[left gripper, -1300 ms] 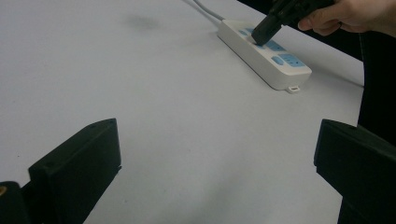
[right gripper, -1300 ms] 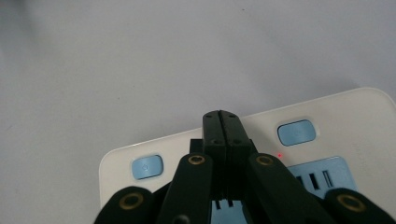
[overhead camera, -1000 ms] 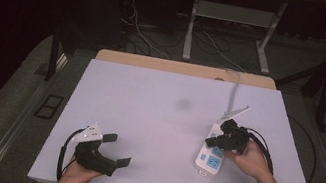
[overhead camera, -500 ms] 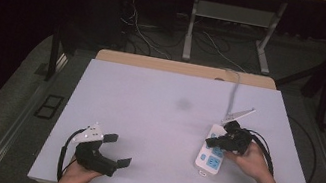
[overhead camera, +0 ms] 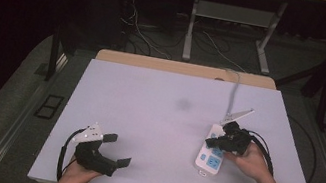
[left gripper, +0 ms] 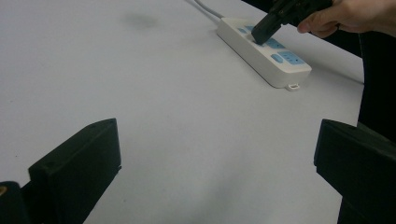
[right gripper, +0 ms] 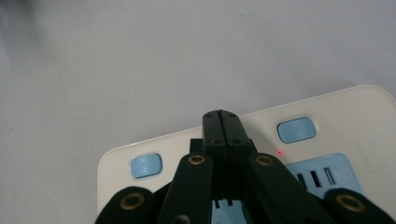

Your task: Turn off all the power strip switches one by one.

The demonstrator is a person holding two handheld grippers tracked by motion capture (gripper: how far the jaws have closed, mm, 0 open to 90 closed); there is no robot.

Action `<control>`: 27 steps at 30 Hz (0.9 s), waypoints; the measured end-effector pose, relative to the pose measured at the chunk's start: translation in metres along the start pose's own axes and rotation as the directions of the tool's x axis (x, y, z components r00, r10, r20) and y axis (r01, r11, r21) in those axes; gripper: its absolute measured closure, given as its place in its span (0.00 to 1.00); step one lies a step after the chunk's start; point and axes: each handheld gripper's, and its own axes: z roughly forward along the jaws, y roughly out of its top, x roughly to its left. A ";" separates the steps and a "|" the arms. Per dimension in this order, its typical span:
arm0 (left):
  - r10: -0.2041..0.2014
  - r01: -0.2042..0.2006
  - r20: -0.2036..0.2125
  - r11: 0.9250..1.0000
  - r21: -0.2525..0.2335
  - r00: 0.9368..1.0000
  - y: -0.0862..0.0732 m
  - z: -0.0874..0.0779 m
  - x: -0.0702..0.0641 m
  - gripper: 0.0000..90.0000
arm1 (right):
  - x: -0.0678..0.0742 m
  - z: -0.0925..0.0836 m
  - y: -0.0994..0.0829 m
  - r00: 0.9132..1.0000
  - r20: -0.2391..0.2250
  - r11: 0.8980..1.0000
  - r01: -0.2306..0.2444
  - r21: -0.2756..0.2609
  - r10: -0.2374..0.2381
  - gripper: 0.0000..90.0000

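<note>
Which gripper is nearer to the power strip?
Right. The right gripper is over the power strip, jaws shut; the left gripper rests far across the table.

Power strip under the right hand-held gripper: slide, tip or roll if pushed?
The power strip lies flat, long and low on the smooth white table, so it would probably slide, not tip or roll. Its rigid-looking shell likely won't flex. Its cord may tug it back.

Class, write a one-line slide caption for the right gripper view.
Closed right gripper poised over a white power strip, tips between its two blue buttons, beside a small red light.
</note>
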 end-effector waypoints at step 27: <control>-0.006 0.006 -0.002 1.000 0.005 1.000 0.000 0.001 0.001 0.00 | 0.002 -0.006 0.002 1.000 0.007 1.000 -0.016 -0.012 0.016 1.00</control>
